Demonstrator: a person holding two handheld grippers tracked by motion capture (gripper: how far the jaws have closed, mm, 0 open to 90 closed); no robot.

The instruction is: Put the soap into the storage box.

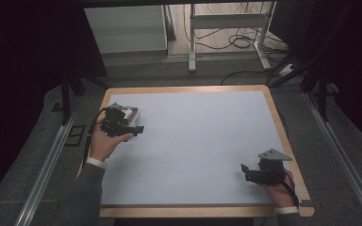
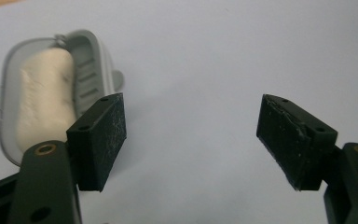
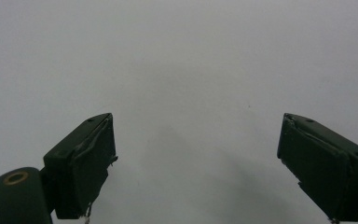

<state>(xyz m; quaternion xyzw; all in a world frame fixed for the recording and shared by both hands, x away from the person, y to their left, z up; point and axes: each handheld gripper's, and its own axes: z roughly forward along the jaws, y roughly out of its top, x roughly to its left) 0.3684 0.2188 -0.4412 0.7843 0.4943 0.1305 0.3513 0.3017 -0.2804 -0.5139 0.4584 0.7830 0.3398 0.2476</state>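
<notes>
- Soap dish (image 2: 51, 93), grey with a cream-white bar of soap (image 2: 42, 100) lying in it, sits near the tabletop's (image 1: 198, 136) far left corner; from above I see it (image 1: 131, 114) just beyond my left gripper (image 1: 133, 129).
- In the left gripper view the jaws of my left gripper (image 2: 191, 140) stand wide apart and hold nothing; the dish lies outside them, just beside the left-hand pad.
- My right gripper (image 1: 246, 170) rests near the near right corner, well apart from the dish, its grey three-cornered plate (image 1: 274, 155) on top.
- In the right gripper view its jaws (image 3: 196, 163) are spread wide too, empty, with bare pale tabletop between them.
</notes>
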